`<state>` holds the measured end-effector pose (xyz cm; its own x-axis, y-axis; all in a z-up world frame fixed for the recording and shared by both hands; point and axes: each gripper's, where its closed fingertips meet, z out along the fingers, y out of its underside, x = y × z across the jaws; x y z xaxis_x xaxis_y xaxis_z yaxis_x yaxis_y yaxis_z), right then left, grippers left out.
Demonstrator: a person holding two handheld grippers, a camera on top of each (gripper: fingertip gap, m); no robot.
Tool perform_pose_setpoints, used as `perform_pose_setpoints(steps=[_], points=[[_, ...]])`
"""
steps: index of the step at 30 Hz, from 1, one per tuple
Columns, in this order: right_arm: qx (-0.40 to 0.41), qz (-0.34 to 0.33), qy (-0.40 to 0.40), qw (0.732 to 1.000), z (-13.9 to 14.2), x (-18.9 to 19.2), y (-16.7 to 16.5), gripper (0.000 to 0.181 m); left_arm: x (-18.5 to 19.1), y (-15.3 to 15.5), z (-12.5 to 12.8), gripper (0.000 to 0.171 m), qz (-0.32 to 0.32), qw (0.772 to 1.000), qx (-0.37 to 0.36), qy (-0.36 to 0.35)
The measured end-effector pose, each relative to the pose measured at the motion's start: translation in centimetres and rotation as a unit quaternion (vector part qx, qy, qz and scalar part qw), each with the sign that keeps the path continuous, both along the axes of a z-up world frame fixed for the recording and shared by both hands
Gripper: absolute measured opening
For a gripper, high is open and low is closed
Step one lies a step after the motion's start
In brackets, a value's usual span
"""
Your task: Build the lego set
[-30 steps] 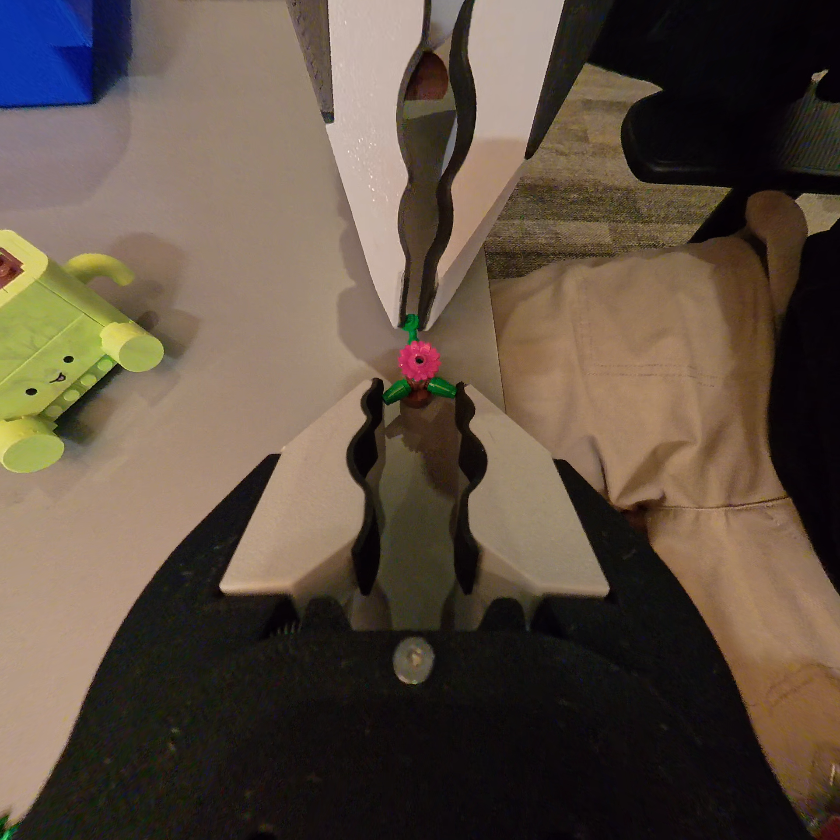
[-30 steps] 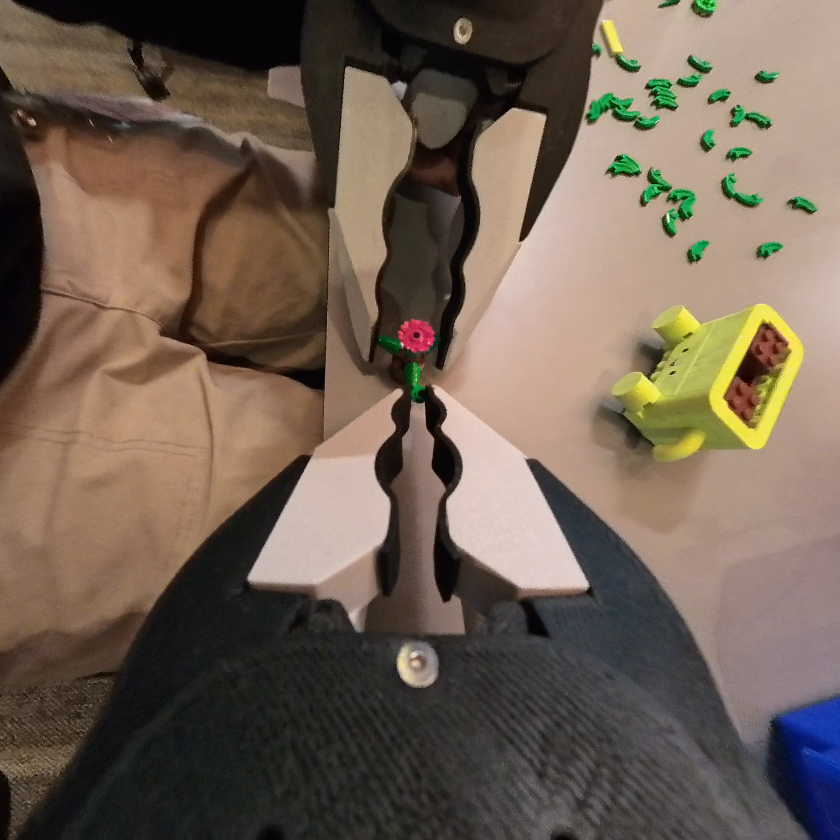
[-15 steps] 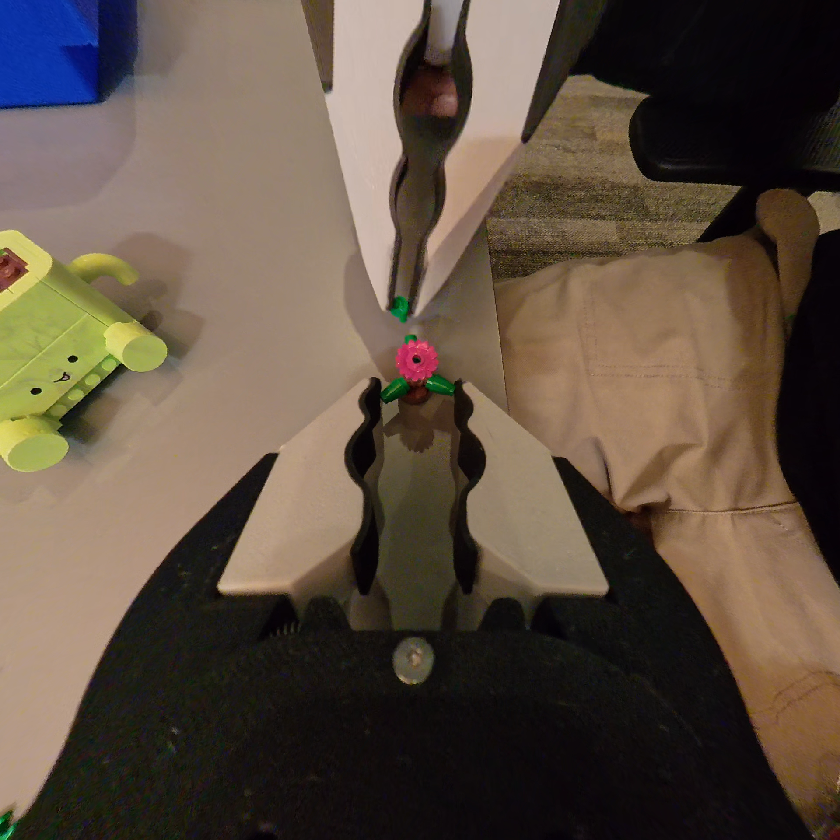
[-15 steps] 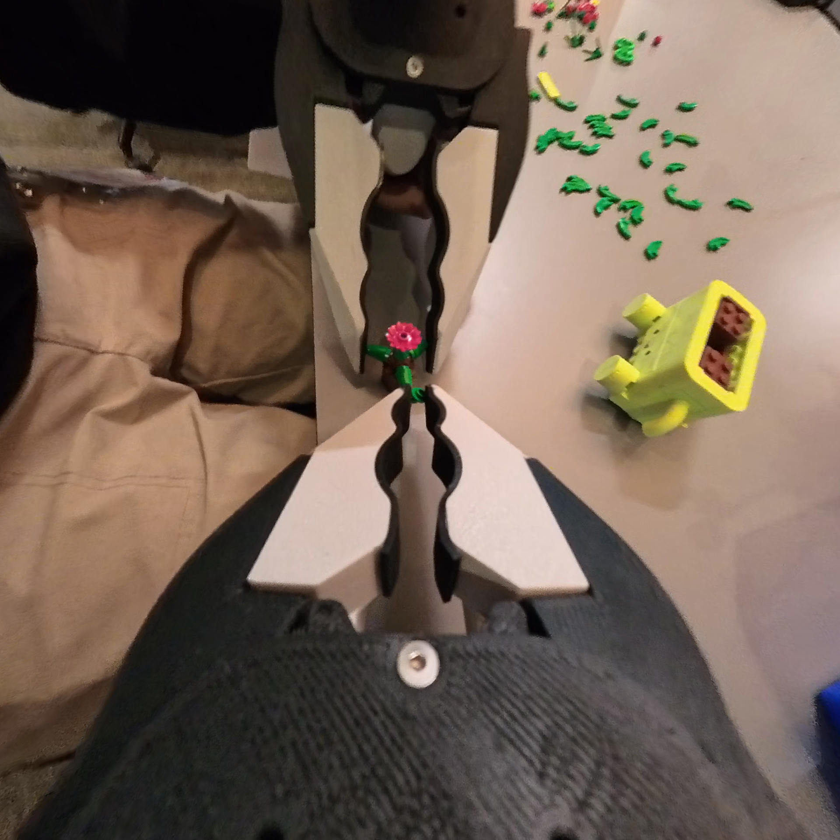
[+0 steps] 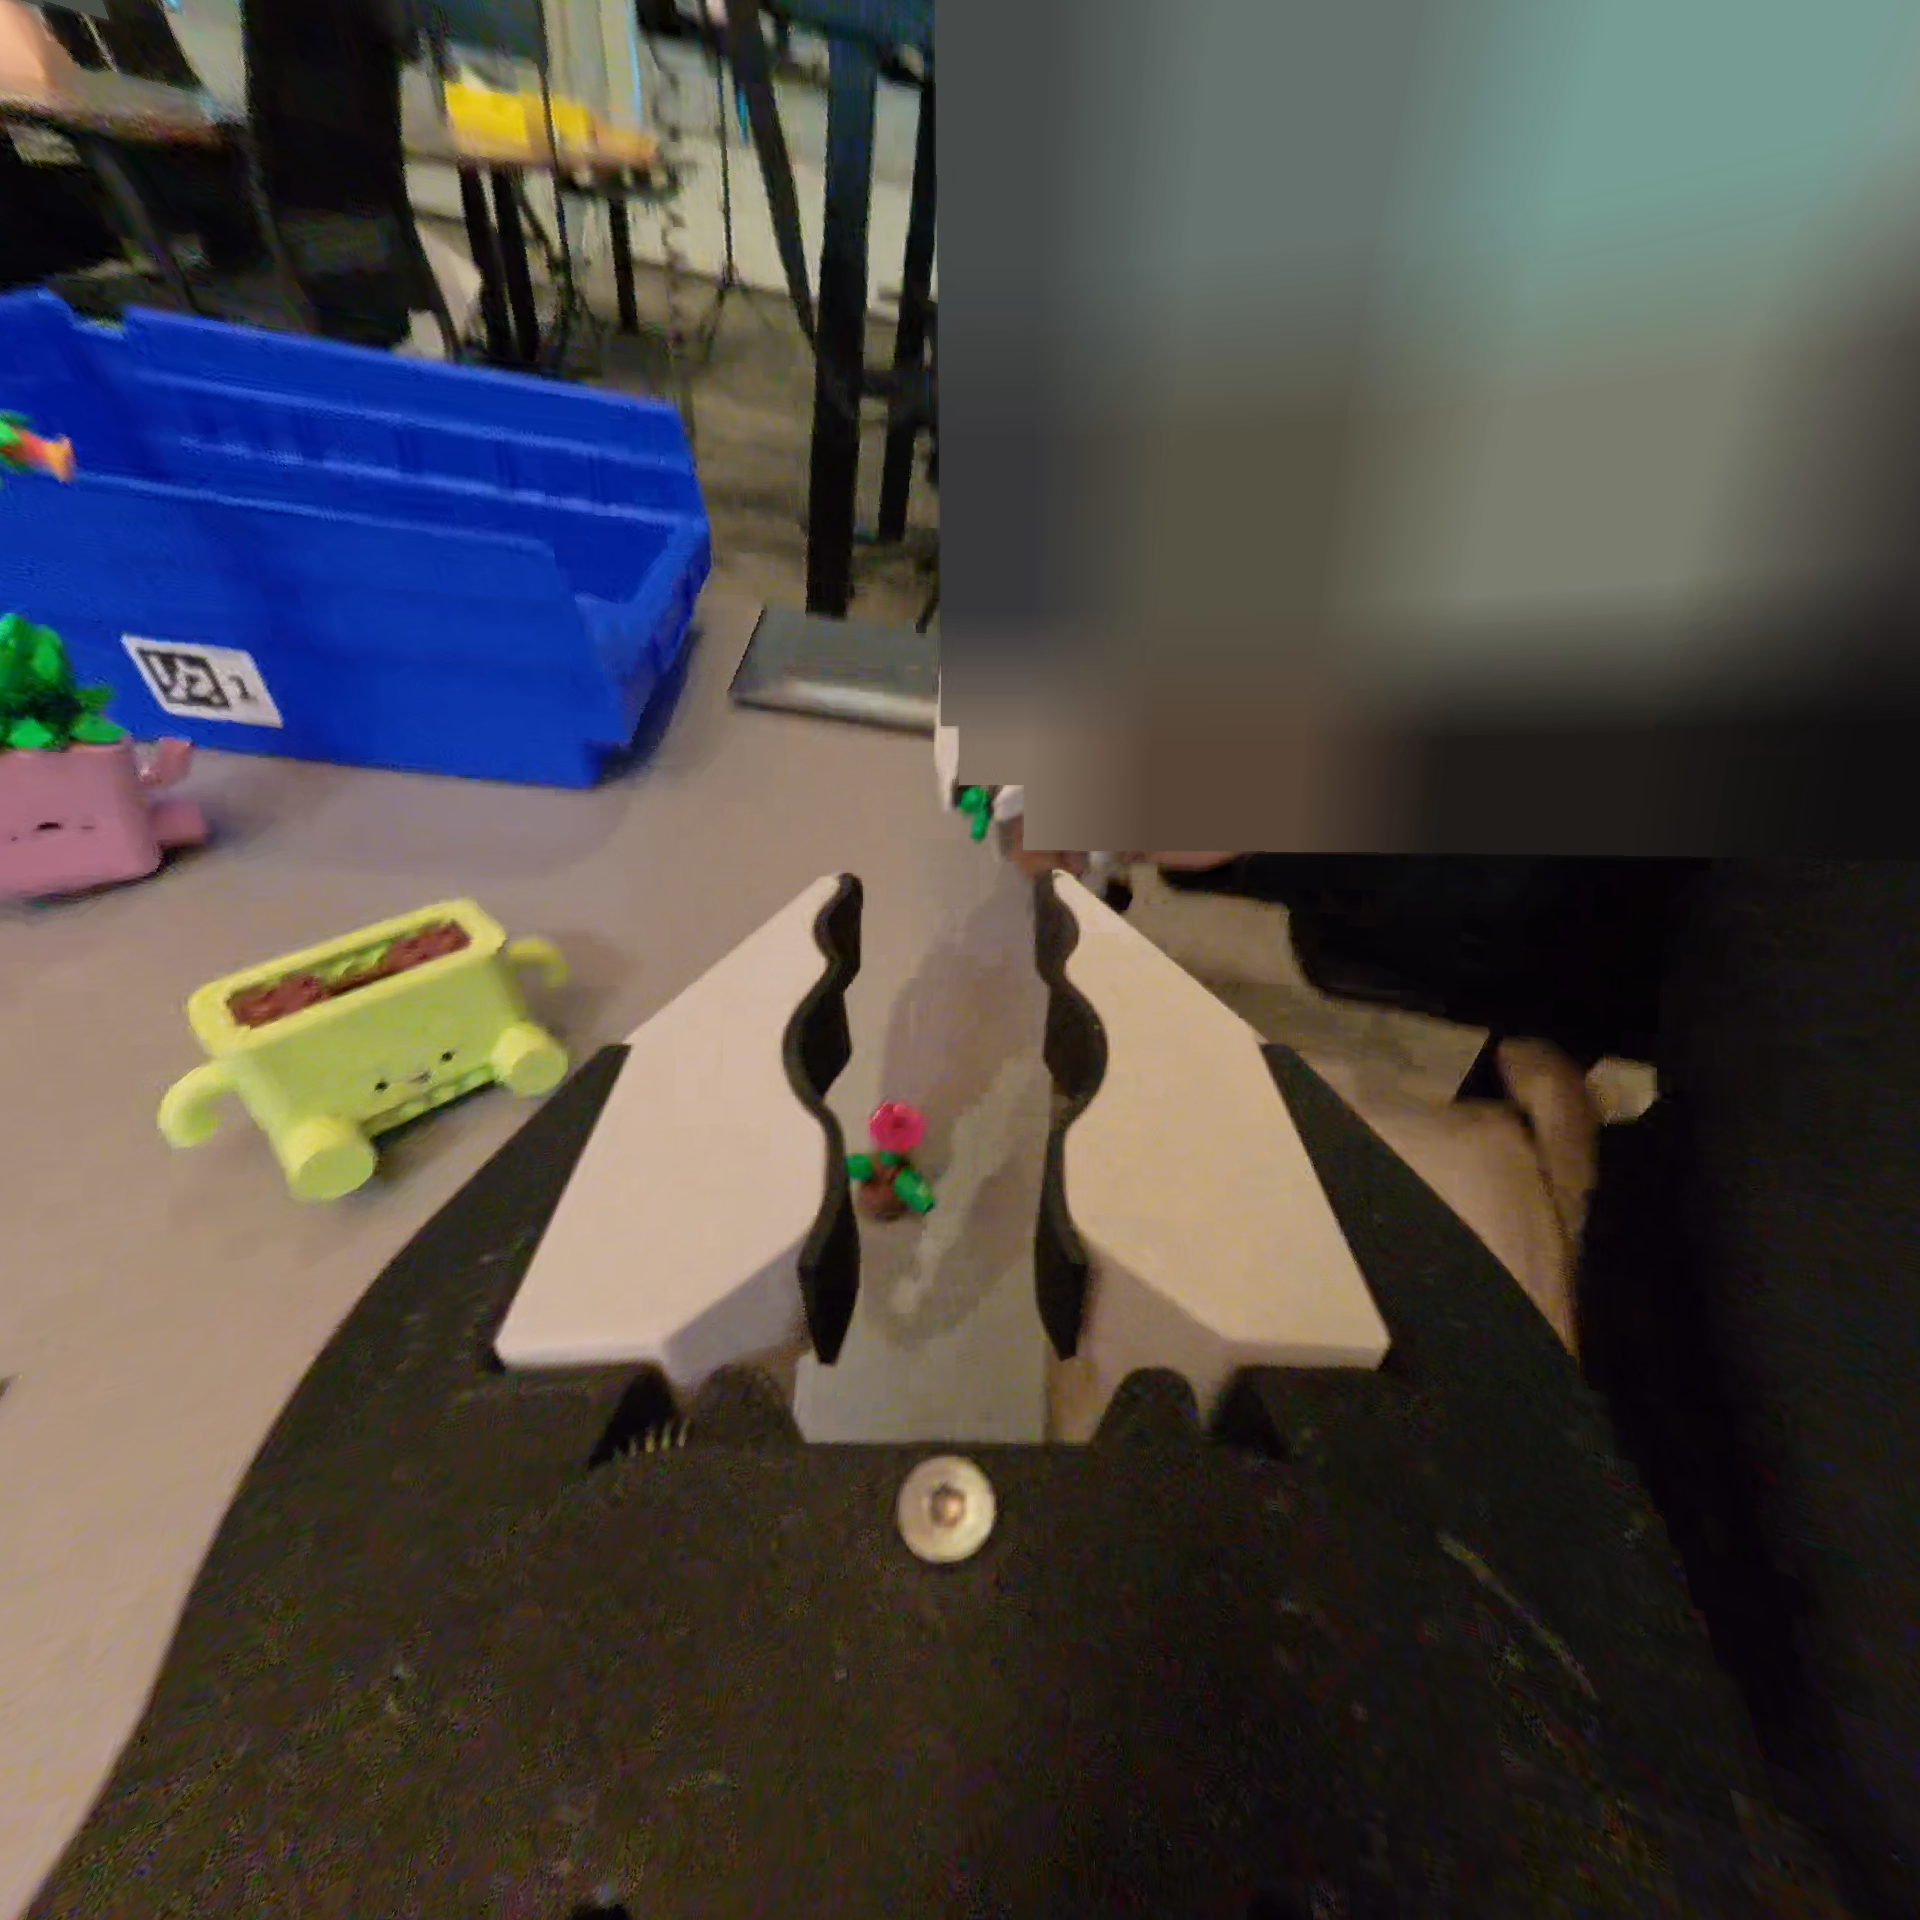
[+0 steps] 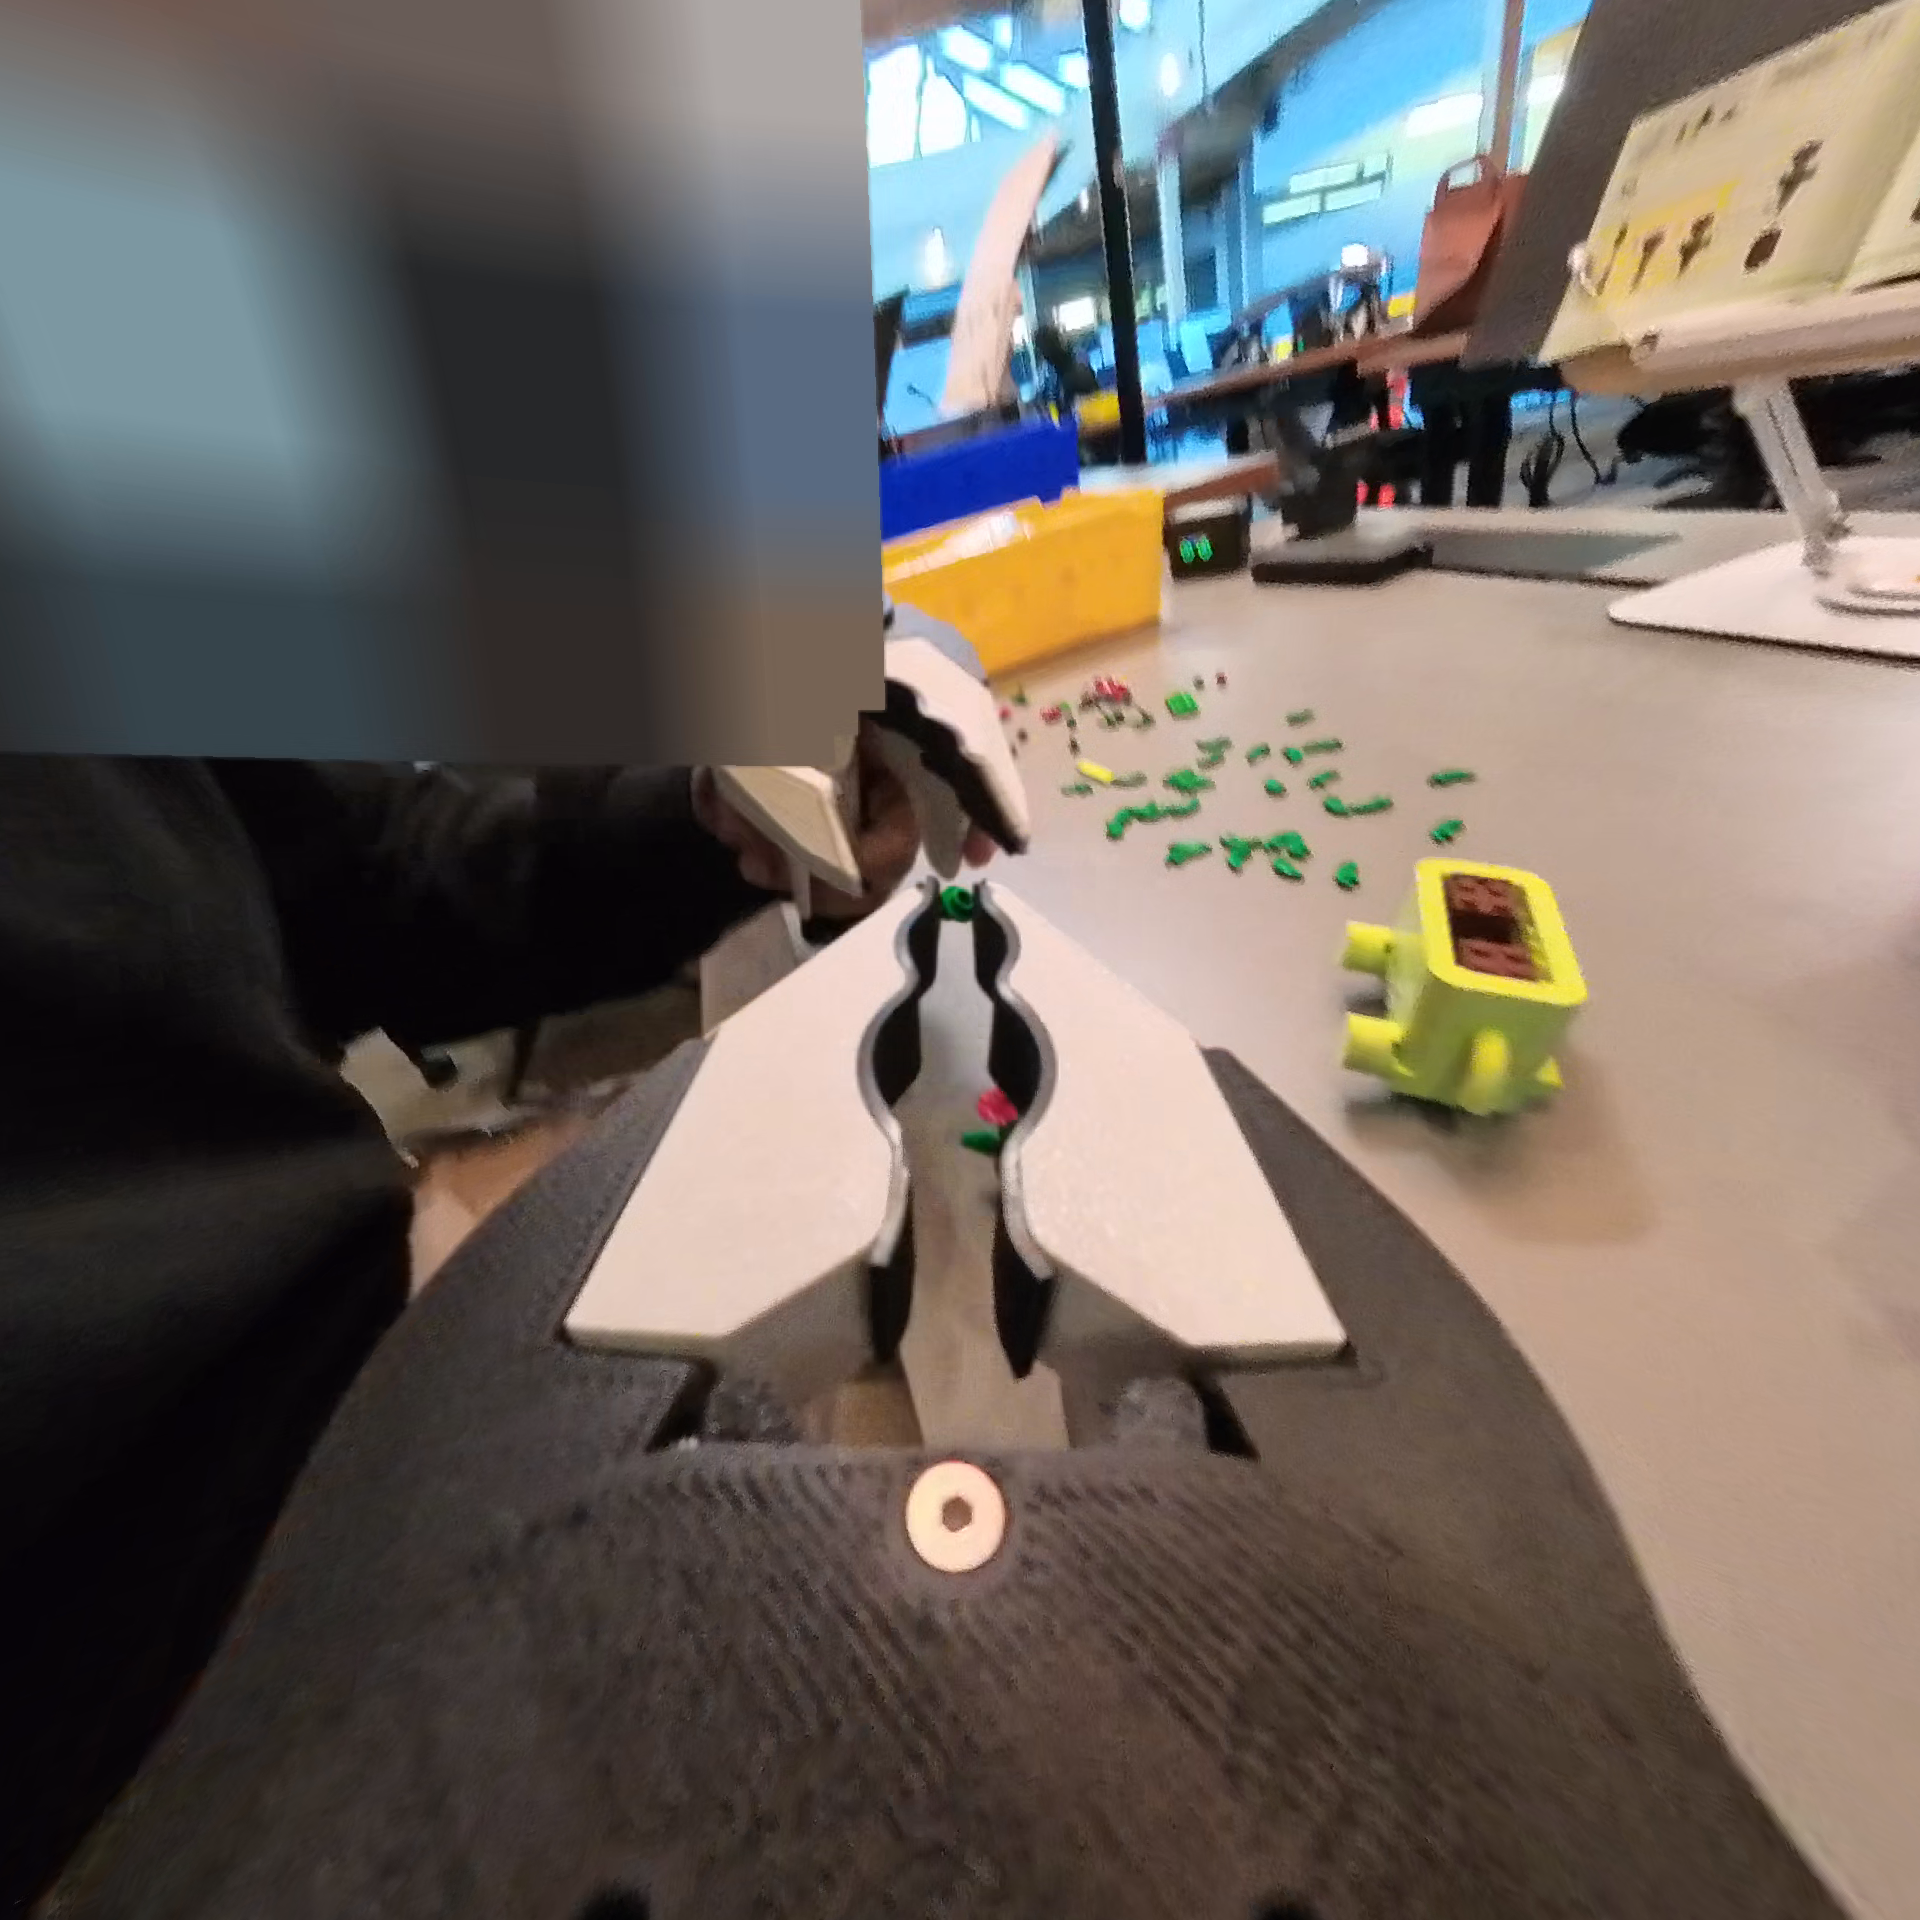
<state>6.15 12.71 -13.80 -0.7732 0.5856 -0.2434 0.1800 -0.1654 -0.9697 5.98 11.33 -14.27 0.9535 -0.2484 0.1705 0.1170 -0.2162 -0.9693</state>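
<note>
A small pink flower (image 5: 891,1155) with green leaves on a brown base stands on the grey table (image 5: 644,852), near the table's edge. My left gripper (image 5: 945,894) is open and empty, and the flower shows between its fingers, close to the left one. My right gripper (image 6: 956,891) is shut on a tiny green stem piece (image 6: 958,906) and holds it in the air above the flower (image 6: 992,1114). That green piece (image 5: 975,805) also shows in the left wrist view. The left gripper's fingers (image 6: 795,816) hang just beyond my right tips.
A lime-green planter model (image 5: 364,1039) lies left of the flower and shows in the right wrist view (image 6: 1475,987). A pink planter (image 5: 83,821) and a blue bin (image 5: 343,582) stand behind it. Several loose green pieces (image 6: 1247,810), a yellow bin (image 6: 1029,582) and a booklet stand (image 6: 1766,208) lie farther off. Only a small space, under 4 cm, lies between the two pairs of fingers.
Both grippers have risen and tilted up from the table. The right gripper has carried the green stem piece away from the flower, which stays on the table.
</note>
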Motion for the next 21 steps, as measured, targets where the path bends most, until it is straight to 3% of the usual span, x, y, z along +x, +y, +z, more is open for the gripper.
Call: perform_pose_setpoints(steps=[3, 6, 12, 14, 21], points=[[-0.038, 0.014, 0.021, 0.999, 1.2, 0.5, -0.4, 0.003, 0.5, 0.2, 1.3, 0.02, 0.005, 0.999, 0.006, -0.051], [-0.05, 0.017, 0.06, 0.997, 2.4, 1.2, -0.7, 0.003, 1.7, 0.5, 2.2, 0.011, -0.029, 0.987, 0.008, -0.158], [0.007, 0.01, 0.101, 0.995, 2.6, 2.1, -1.4, 0.003, 2.7, 0.6, 3.1, 0.017, -0.102, 0.917, 0.017, -0.385], [0.015, 0.008, 0.109, 0.994, 2.7, 2.2, -1.6, 0.003, 3.2, 0.6, 2.8, 0.01, -0.115, 0.91, 0.011, -0.398], [0.015, -0.002, 0.121, 0.993, 2.8, 2.2, -1.3, 0.003, 3.7, 0.3, 2.7, 0.013, -0.14, 0.905, 0.003, -0.402]])
